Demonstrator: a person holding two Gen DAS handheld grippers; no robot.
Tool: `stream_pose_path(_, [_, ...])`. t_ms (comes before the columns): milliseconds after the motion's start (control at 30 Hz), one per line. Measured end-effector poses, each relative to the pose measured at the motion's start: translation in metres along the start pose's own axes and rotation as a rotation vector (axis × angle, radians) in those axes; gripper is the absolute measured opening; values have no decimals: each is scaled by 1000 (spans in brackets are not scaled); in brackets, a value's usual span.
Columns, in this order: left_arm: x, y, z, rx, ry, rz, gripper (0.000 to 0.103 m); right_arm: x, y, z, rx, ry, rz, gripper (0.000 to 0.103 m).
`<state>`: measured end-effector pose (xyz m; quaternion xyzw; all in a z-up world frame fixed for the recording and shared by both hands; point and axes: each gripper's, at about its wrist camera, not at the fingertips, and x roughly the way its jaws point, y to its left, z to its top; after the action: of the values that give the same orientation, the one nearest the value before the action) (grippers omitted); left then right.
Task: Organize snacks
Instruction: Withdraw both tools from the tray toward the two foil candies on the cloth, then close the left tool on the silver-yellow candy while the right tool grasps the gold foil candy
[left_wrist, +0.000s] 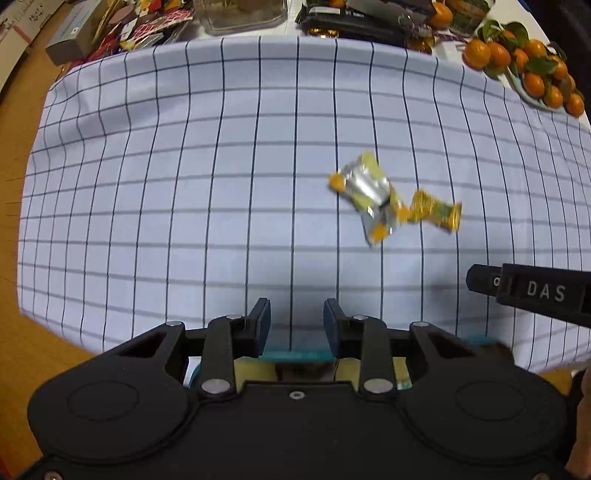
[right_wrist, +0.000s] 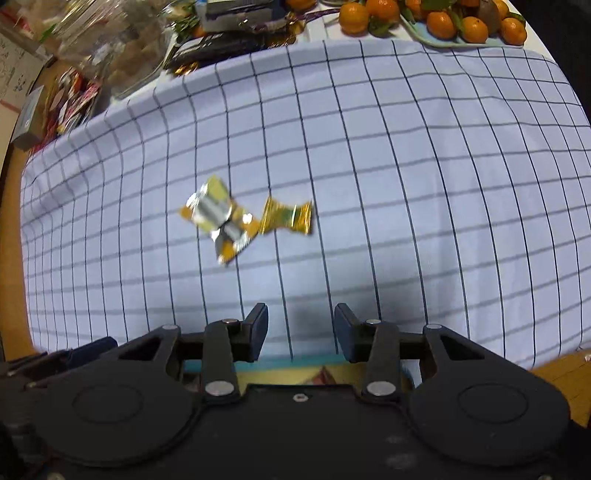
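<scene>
We hold the left hand-held gripper (left_wrist: 296, 317) and the right hand-held gripper (right_wrist: 300, 325) partly open and empty above the checked cloth (left_wrist: 184, 184). The snack wrappers (left_wrist: 373, 195) lie ahead, right of the left one, left of the right.

I count three snack packets on the checked cloth (left_wrist: 184, 166): two silver-and-yellow packets (left_wrist: 364, 182) overlapping, and one gold wrapper (left_wrist: 437, 212) touching them. One plate of tangerines (left_wrist: 524, 62), too many and too overlapped to count, a dozen or so. One clear jar (right_wrist: 122, 48). Two grippers in my views, two fingers (left_wrist: 260, 317) each. Rest of the back-edge clutter is too blurred to count.
</scene>
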<state>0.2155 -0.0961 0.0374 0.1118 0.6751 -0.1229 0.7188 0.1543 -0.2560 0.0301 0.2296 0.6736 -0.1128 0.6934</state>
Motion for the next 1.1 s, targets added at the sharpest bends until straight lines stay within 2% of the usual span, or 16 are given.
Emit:
stream_pose_path(267, [30,0,39,-38,26,-46,41,33,-6,60,84,10,-7,42])
stream_pose_path(467, [50,14,46,-87,66,-78,40,58,-6,74,116,48,40,40])
stream_pose_path(633, [55,21,48,-104,65,-89,40,72,-2,72,82,61,9,35])
stream_pose_path(867, [49,20,49,-90,11,-108,40,69,14,65,-16,18,-22,16])
stream_pose_path(1000, [54,9,53,-78,-4,-133,40,65,15,59,-48,11,-35,2])
stream_pose_path(1100, [57,6,54,-78,-11,-149,40,59,11,57,-52,-1,-59,2])
